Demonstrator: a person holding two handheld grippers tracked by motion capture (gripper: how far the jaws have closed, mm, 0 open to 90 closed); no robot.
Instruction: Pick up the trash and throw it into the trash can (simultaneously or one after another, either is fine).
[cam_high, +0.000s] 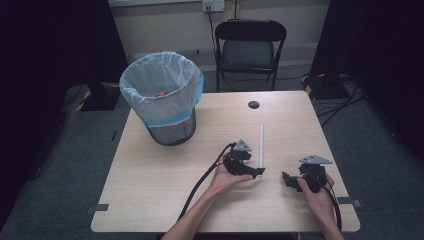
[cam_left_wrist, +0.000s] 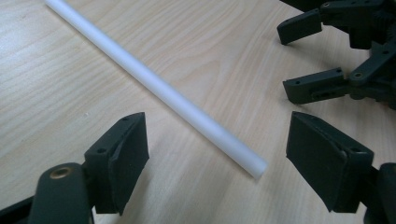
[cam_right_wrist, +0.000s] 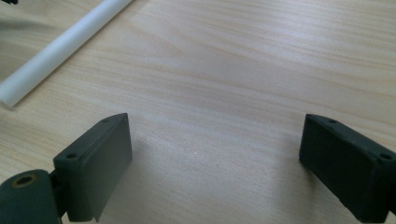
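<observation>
The white tube (cam_high: 261, 145) is laid flat on the pale wood-grain counter (cam_high: 150, 185), right of centre, with its near end just in front of the left gripper (cam_high: 257, 173). At the far left of the counter a mesh wastebasket (cam_high: 165, 100) lined with a white bag is stood, and behind the counter a black folding chair (cam_high: 250, 45) is set against a light wall, dark curtains being hung on both sides over a grey floor. The left gripper is held with jaws spread wide, the tube end lying between them untouched. Further right, the right gripper (cam_high: 290, 181) is likewise held wide open over bare wood, well apart from the tube. In the left gripper view the tube (cam_left_wrist: 159, 88) is seen close, with the right gripper (cam_left_wrist: 308, 56) beyond it; in the right gripper view the tube (cam_right_wrist: 56, 51) crosses the upper left corner.
</observation>
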